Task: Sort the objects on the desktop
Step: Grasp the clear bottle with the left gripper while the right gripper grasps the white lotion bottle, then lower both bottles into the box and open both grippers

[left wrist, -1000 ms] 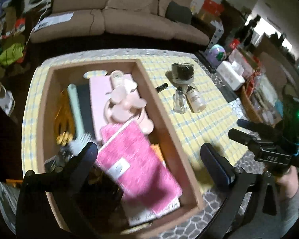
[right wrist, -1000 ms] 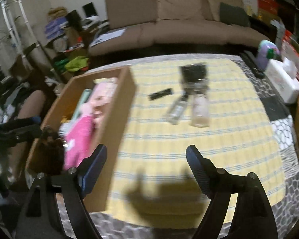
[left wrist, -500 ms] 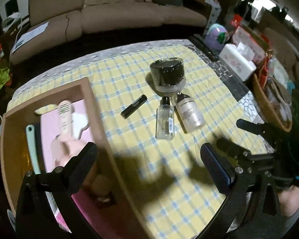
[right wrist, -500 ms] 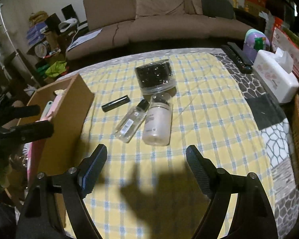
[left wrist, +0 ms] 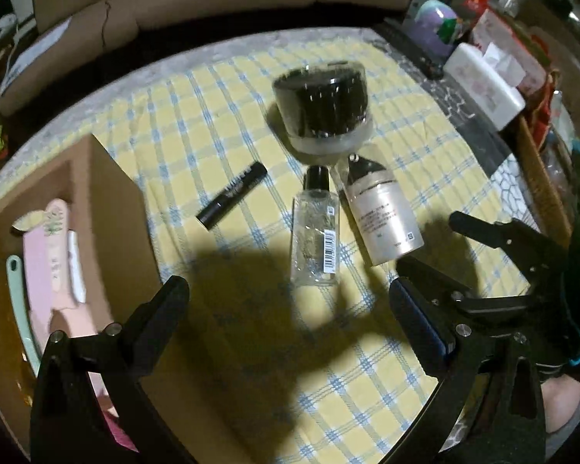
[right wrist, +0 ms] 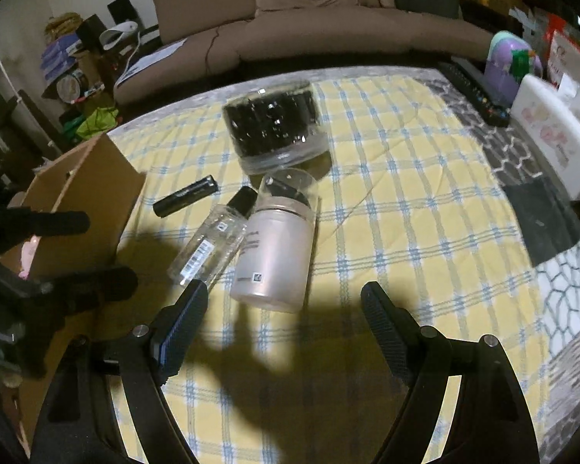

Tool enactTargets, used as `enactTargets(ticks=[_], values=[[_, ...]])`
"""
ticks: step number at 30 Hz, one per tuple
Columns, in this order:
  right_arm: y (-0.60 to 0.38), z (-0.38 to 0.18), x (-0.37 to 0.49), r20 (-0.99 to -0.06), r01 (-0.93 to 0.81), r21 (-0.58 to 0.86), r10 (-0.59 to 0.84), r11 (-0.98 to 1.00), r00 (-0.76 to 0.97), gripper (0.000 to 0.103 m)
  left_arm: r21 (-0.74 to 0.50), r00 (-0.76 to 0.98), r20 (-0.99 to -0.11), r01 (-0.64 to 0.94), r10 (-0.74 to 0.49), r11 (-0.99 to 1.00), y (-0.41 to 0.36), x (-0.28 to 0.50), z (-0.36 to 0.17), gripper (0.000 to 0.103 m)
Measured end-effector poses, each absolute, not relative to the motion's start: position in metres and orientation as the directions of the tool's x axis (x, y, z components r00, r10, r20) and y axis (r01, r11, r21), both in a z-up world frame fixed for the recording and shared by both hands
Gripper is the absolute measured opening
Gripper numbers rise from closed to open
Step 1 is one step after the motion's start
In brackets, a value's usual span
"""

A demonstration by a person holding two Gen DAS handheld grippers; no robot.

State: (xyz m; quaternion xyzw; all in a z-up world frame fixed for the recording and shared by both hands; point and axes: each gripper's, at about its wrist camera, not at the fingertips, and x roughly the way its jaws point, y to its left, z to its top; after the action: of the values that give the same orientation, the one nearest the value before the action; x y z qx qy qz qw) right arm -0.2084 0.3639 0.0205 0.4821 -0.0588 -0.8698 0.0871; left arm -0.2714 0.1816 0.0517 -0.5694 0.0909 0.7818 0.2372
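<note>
Both of your grippers point steeply down at the table. Your left gripper (left wrist: 286,301) is wide open with nothing in it. Your right gripper (right wrist: 284,301) is wide open too, and it holds nothing.

Just past your fingers lie two bottles, side by side and touching. One is a clear bottle (left wrist: 315,236) with a black cap. The other is a frosted bottle (right wrist: 275,255), lying right beside it. A bit to the left is one black tube (left wrist: 232,194), lying flat by itself. Behind the bottles stands one round jar (left wrist: 321,110) with dark things inside.

All four sit on the yellow checked cloth (right wrist: 406,201). At the left edge is one brown box (left wrist: 108,208) with pink things in it.
</note>
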Motion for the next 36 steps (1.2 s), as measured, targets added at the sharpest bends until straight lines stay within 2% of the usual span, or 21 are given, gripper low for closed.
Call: enactTargets(ticks=[7,8,9,10,11,21,22,23,24,27,28,36], values=[[0.36,-0.003,-0.231,-0.838,0.099,0.202,-0.224,-0.974,-0.498,0.083,-0.076,-0.237,-0.948,-0.48,0.212,-0.874,0.19,-0.278,0.046,0.103],[0.361,-0.004,-0.233,-0.836,0.1,0.205,-0.227,-0.974,-0.5,0.08,-0.076,-0.236,-0.949,-0.479,0.211,-0.875,0.191,-0.28,0.046,0.103],[0.361,-0.006,-0.235,-0.835,0.105,0.205,-0.229,-0.973,-0.501,0.074,-0.084,-0.23,-0.949,-0.476,0.216,-0.875,0.192,-0.282,0.045,0.103],[0.361,-0.009,-0.237,-0.836,0.12,0.213,-0.245,-0.97,-0.491,0.053,-0.083,-0.228,-0.95,-0.472,0.212,-0.878,0.194,-0.284,0.044,0.103],[0.362,-0.01,-0.237,-0.836,0.129,0.23,-0.264,-0.965,-0.481,0.048,-0.079,-0.227,-0.951,-0.478,0.209,-0.875,0.198,-0.284,0.043,0.103],[0.409,0.007,-0.199,-0.867,0.101,0.152,-0.181,-0.983,-0.465,0.048,-0.004,-0.196,-0.974,-0.494,0.116,-0.869,0.238,-0.289,0.006,0.103],[0.414,0.008,-0.194,-0.866,0.096,0.152,-0.179,-0.984,-0.467,0.048,0.018,-0.194,-0.977,-0.499,0.091,-0.867,0.242,-0.289,-0.001,0.098],[0.416,0.009,-0.192,-0.866,0.095,0.153,-0.18,-0.984,-0.467,0.048,0.027,-0.188,-0.979,-0.5,0.078,-0.866,0.244,-0.289,-0.006,0.079],[0.419,0.011,-0.188,-0.863,0.093,0.161,-0.186,-0.983,-0.47,0.048,0.029,-0.18,-0.981,-0.5,0.071,-0.866,0.245,-0.289,-0.012,0.068],[0.423,0.015,-0.179,-0.853,0.09,0.188,-0.208,-0.978,-0.479,0.048,0.008,-0.206,-0.973,-0.496,0.108,-0.868,0.243,-0.286,-0.008,0.045],[0.423,0.017,-0.177,-0.852,0.091,0.189,-0.21,-0.978,-0.481,0.048,0.017,-0.218,-0.97,-0.502,0.108,-0.865,0.244,-0.284,-0.005,0.035],[0.404,0.042,-0.159,-0.836,0.121,0.191,-0.227,-0.974,-0.5,0.048,-0.066,-0.237,-0.95,-0.486,0.204,-0.871,0.211,-0.266,0.031,0.035]])
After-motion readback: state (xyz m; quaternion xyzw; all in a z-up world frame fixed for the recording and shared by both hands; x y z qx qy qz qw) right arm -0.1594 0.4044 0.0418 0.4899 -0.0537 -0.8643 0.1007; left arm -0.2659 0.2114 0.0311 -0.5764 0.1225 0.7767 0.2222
